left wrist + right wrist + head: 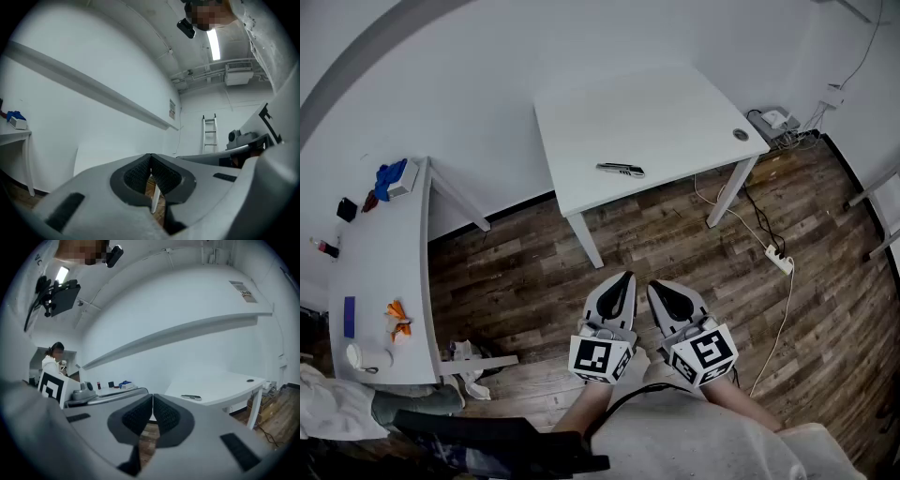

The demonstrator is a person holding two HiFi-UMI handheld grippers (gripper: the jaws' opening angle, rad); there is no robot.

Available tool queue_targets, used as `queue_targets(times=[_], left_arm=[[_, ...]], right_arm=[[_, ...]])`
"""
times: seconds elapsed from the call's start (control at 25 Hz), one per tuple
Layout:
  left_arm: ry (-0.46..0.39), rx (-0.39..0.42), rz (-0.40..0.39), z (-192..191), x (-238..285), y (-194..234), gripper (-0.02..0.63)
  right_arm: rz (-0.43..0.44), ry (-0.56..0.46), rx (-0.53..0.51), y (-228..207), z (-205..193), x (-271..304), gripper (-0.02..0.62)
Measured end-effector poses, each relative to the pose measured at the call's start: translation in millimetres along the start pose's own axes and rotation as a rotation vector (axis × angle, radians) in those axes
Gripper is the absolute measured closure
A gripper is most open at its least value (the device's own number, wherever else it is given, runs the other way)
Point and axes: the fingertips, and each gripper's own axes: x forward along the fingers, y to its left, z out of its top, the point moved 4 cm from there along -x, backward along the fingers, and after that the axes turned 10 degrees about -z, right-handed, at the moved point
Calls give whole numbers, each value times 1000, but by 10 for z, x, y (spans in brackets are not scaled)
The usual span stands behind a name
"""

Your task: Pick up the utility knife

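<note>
Reaching: we bring right gripper (pixel 659 291) forward to table (pixel 675 103), opening first.
Knife (pixel 621 170): flat near table's front edge, well apart from us.
Jaws: left gripper (pixel 623 281) and right both clenched, empty.

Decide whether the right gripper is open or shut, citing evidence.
Shut: the right gripper shows, in its own view, jaws touching, nothing between.

Head view looks steeply down, right gripper view nearly level; both show the white table (pixel 675 112).

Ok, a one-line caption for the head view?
Left gripper and right gripper, both shut, short of the white table where the utility knife lies.
</note>
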Motion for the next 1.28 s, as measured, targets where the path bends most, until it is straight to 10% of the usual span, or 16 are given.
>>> queue_targets(times=[0.8,1.28], left_arm=[[39,-18,-77,-31,682,1181,598],[24,-1,43,68,750,1615,598]], right_arm=[[-103,8,45,-326,144,1293,588],[9,18,47,-361,239,1850,588]])
